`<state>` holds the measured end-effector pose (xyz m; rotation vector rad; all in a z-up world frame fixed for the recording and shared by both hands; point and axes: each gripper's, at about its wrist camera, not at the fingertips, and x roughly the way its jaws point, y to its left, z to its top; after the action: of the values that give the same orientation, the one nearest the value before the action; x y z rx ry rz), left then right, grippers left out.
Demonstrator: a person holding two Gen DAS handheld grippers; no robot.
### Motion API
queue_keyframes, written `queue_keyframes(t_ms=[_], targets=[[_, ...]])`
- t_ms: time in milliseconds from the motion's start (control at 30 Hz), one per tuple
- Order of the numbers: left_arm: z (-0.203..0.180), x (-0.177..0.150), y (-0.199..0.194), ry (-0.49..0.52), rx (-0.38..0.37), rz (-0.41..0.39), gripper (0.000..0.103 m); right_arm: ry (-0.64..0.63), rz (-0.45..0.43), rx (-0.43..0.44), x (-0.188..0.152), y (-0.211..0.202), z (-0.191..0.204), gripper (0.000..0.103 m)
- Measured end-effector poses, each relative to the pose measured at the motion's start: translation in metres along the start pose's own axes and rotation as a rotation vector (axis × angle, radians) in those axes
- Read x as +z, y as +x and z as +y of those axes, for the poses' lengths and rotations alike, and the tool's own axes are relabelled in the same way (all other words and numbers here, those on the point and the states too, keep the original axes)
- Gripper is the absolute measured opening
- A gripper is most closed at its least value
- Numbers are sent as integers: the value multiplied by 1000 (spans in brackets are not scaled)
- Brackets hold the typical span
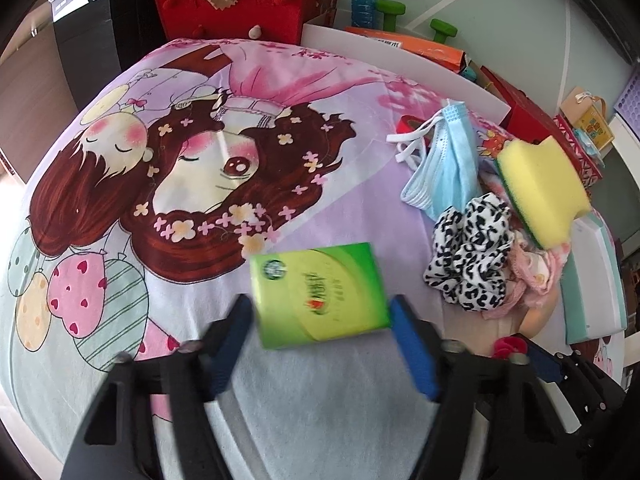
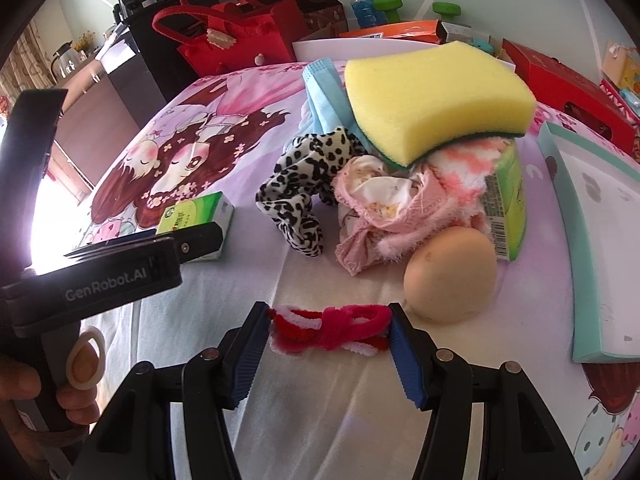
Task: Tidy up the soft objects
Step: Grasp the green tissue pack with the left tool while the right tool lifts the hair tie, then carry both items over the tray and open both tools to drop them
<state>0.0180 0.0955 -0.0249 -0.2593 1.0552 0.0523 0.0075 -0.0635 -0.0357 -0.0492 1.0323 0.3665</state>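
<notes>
Green and glossy, the flat rectangular tissue packet [image 1: 320, 294] sits between the blue pads of the left tongs [image 1: 320, 316], which are spread about as wide as the packet; its edges look blurred, and whether the pads actually press on it cannot be told. It rests low on the cartoon-print bedsheet [image 1: 160, 160], its long axis running across the gap from pad to pad.

Further right lies the pile: a crumpled pale-blue face mask [image 1: 448, 160], a black-and-white leopard-print scrunchie [image 1: 468, 256], a pink frilly cloth [image 2: 380, 216] and, resting tilted on top, a yellow sponge with a green scouring base [image 2: 436, 100]. A beige egg-shaped soft ball [image 2: 450, 276] stands just in front of the pile.

Nearest the right tongs [image 2: 330, 328] is a red, pink and white fuzzy hair tie [image 2: 330, 328]. It spans the gap lengthwise, each end touching a pad, so the tongs appear closed onto it. That side is the better placed for it, probably ready to lift.
</notes>
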Motion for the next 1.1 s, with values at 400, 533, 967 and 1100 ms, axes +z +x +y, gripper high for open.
queue_keyframes(t_ms=[400, 533, 967, 1100], targets=[[1, 1, -13, -3, -9, -33, 66, 4, -13, -2, -1, -6, 0, 62], [0, 2, -24, -5, -10, -60, 66, -3, -33, -2, -2, -15, 2, 62], [-43, 18, -69, 57, -37, -151, 66, 59, -181, -91, 9, -79, -29, 62], [-77, 30, -84, 123, -63, -185, 66, 131, -220, -162, 17, -101, -60, 62]])
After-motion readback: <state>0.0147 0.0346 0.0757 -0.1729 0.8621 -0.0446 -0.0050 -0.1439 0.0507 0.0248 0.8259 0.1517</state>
